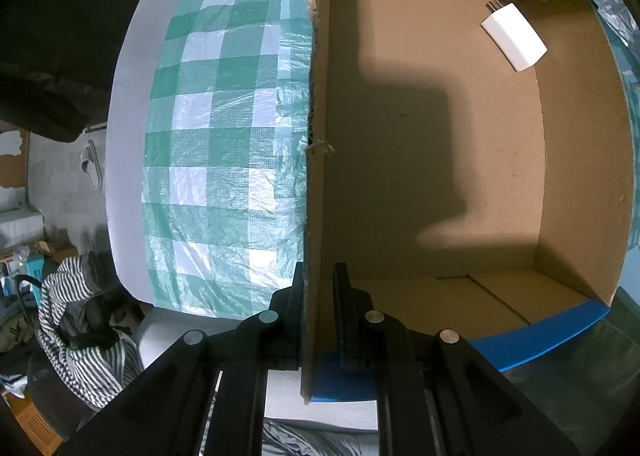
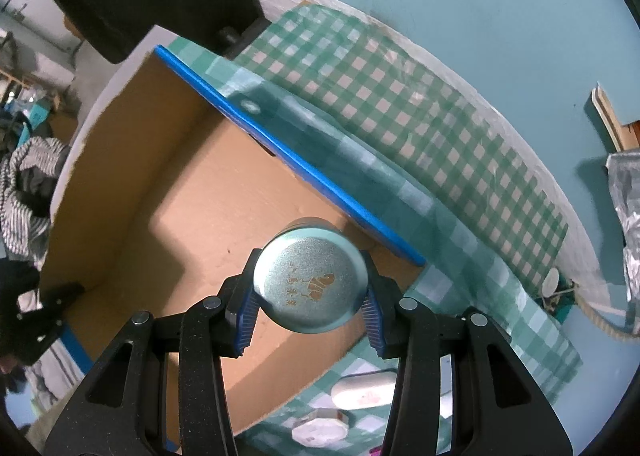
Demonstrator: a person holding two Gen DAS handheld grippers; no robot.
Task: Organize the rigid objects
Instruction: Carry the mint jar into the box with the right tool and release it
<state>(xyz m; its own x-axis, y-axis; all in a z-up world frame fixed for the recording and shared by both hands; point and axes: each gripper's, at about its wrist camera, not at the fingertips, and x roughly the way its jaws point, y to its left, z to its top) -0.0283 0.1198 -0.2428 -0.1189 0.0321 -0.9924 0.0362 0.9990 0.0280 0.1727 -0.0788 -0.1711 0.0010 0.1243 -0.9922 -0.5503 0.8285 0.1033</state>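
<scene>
Cardboard box (image 2: 168, 183), open-topped, blue-edged, on worktop (image 1: 128, 135) under green checked cover (image 2: 400, 103). Left tool (image 1: 318, 296): clamped shut on near-left box wall, one finger outside, one inside, pointing down; serves to steady the box. Right tool (image 2: 310, 286): gripping round metal tin (image 2: 310, 282), pale blue-green, lid with gold print facing the camera; blue ribbed pads (image 2: 250, 314) pressed on both sides of the tin. Tin held above box floor, toward the far-right wall with blue rim; in the left wrist view, seen at the far-right corner over the box. White charger plug (image 1: 514, 35) already lying on box floor near that same corner. Outside the box, near right on the cover: white oval item (image 2: 360, 392) and white octagonal item (image 2: 320, 432), apparently awaiting sorting. Step in hand, judged: lowering tin into box. Advice: keep tin upright and level, bring down onto bare floor just beside the plug rather than on it, clear of the blue-rimmed wall; release only once base rests flat; keep left grip firm on wall throughout.
</scene>
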